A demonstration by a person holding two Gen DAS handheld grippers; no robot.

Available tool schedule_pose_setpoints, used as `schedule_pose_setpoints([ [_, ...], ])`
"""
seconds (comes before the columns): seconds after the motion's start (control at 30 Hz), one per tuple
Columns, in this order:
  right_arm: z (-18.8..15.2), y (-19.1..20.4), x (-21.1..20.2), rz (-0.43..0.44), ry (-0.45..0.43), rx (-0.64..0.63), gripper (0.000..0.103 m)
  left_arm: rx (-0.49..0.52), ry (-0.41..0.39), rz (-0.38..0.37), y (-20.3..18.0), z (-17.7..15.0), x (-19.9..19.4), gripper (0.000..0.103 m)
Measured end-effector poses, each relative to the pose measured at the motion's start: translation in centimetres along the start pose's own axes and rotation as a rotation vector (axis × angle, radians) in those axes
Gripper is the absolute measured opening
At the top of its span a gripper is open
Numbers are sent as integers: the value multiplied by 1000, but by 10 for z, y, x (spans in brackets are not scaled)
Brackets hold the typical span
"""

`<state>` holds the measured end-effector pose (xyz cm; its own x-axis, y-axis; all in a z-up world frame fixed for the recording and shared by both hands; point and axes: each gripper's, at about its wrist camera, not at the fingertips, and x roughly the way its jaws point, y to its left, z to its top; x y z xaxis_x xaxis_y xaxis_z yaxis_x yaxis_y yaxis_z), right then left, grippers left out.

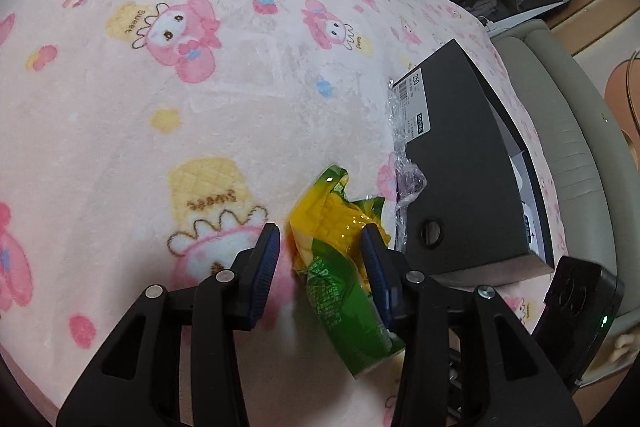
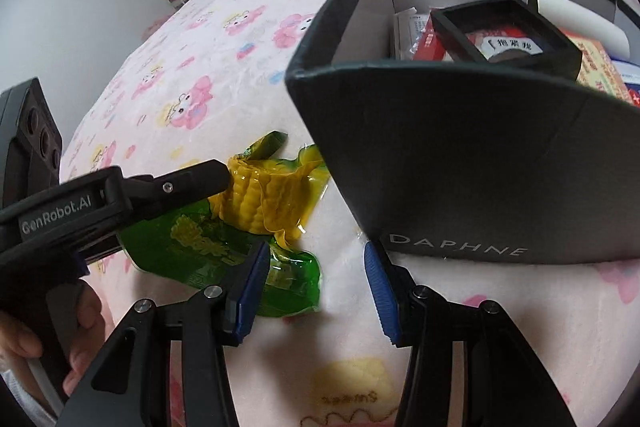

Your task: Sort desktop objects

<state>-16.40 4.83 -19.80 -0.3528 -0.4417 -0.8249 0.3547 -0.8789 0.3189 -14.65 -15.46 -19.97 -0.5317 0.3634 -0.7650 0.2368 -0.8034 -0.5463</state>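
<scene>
- A pink fleece blanket [image 1: 168, 131] printed with cartoon rabbits spreads under and ahead of both grippers.
- A dark grey DAPHNE shoebox [image 2: 460, 155] stands open just ahead and to the right of the right gripper [image 2: 316, 283]; from the left gripper [image 1: 322, 255] it sits ahead on the right. Inside lie a red packet and a small black box lid; other contents are too cramped to name.
- The vacuum-packed corn cob [image 1: 336, 239], yellow kernels in a green and clear wrapper, lies on the blanket between the left gripper's spread blue-padded fingers, the right pad touching or nearly touching it, the left pad apart. It lies just ahead-left of the right gripper, beside the box's near corner.
- The right gripper's jaws stand wide apart, holding nothing, its left fingertip over the wrapper's green end.
- Crumpled clear plastic film [image 1: 404, 163] is wedged against the shoebox wall, just beyond the corn.
- A hand [image 2: 48, 339] grips the left tool's handle.
</scene>
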Motion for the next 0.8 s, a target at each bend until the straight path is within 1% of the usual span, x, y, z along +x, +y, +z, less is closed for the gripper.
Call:
schedule_pose_setpoints([
  [0.07,1,1,-1,7,-4,2,45,8,1,-1,3,-1,-1,39],
  [0.17,2,1,-2,17,-6,20,45,-9,-19,9,15,0,-10,39],
  [0.2,3,1,-3,21,-7,31,45,-24,-20,-1,19,0,-11,40],
  [0.27,2,2,-1,34,-1,38,45,-64,2,-49,28,0,-8,40],
  [0.3,1,3,1,41,4,36,45,-64,12,-51,28,-2,-6,40],
  [0.33,1,4,2,49,10,35,46,-51,17,-40,26,-4,-3,38],
  [0.37,0,5,4,56,15,33,46,-37,21,-31,23,-7,-2,29],
  [0.43,-2,8,6,71,27,29,46,-13,25,-21,19,-13,-2,20],
  [0.47,-3,9,8,79,32,27,46,-10,25,-17,18,-15,-2,17],
  [0.57,-6,13,12,98,47,20,46,8,25,6,16,-23,-5,14],
  [0.7,-11,17,7,84,46,1,46,36,37,6,9,-35,-9,13],
  [0.8,-15,19,2,62,47,-8,46,85,36,39,-1,-46,-10,13],
])
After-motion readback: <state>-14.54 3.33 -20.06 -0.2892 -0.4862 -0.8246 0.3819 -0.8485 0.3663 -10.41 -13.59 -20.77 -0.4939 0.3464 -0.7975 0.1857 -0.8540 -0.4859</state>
